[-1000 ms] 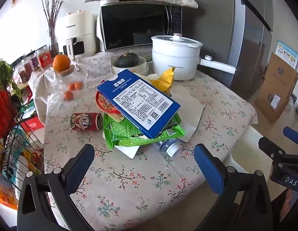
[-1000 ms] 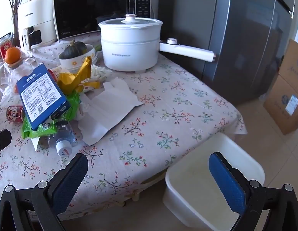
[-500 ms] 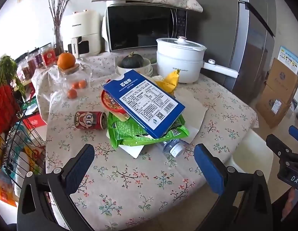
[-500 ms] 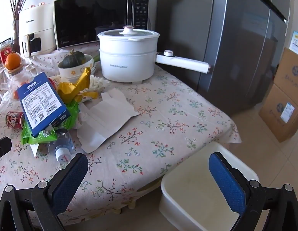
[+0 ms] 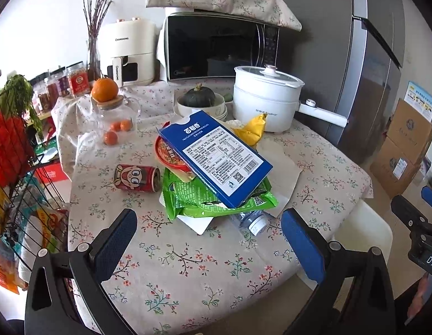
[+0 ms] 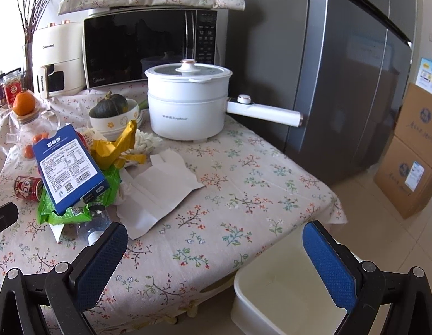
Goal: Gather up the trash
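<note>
Two grippers, left gripper [image 5: 209, 233] and right gripper [image 6: 214, 261], fingers spread and empty, blue box [image 5: 214, 157] covering trash pile, bottle [image 5: 250, 220] mostly hidden at 5 o'clock beneath, white bin [image 6: 285, 293] cut off below surface [image 6: 243, 195] edge.

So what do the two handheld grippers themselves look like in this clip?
Both match: the left gripper and right gripper have black frames with silver screws and two flat fingers faced with blue textured pads. A white label reading DAS shows on the right one's body.

A floral-clothed table [image 6: 243, 189] fronts a grey fridge [image 6: 341, 69]; cardboard boxes [image 6: 411, 150] sit right on pale tiled floor [image 6: 363, 192].
</note>
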A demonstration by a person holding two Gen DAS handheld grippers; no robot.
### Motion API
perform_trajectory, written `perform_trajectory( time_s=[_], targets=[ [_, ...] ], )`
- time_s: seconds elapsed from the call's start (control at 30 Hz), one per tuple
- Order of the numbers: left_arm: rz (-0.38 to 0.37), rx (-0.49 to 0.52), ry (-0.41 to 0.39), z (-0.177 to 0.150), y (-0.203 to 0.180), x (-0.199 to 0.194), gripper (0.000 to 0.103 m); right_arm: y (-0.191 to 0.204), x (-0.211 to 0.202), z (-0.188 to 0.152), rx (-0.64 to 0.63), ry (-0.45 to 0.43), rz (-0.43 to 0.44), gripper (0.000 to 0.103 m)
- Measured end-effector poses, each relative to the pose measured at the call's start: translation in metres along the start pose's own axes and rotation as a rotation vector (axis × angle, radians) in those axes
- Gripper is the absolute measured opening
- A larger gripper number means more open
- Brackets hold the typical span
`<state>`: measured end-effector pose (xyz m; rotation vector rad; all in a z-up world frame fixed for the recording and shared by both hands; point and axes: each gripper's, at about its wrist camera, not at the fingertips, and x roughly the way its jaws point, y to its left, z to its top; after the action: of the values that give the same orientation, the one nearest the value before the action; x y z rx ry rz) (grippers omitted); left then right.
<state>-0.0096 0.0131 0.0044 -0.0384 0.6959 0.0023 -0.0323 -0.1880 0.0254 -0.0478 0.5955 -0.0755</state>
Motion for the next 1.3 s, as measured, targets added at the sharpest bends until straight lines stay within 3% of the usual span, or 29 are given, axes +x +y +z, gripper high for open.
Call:
perform_trajectory(
  time_s=[0.73,1.3],
  targets=[
    [0.01,-0.003,-0.039,0.0012,0.0026,-0.0072,0.103,0.0033,-0.0063,0.0008,-0.004,-0.052,-0.019,0.103],
    [0.01,0.003,-0.041,0.0008,0.0014,-0.0074,0.103,0.0053,-0.0041,-0.0013,-0.011,-0.042,-0.023,0.103]
  ],
)
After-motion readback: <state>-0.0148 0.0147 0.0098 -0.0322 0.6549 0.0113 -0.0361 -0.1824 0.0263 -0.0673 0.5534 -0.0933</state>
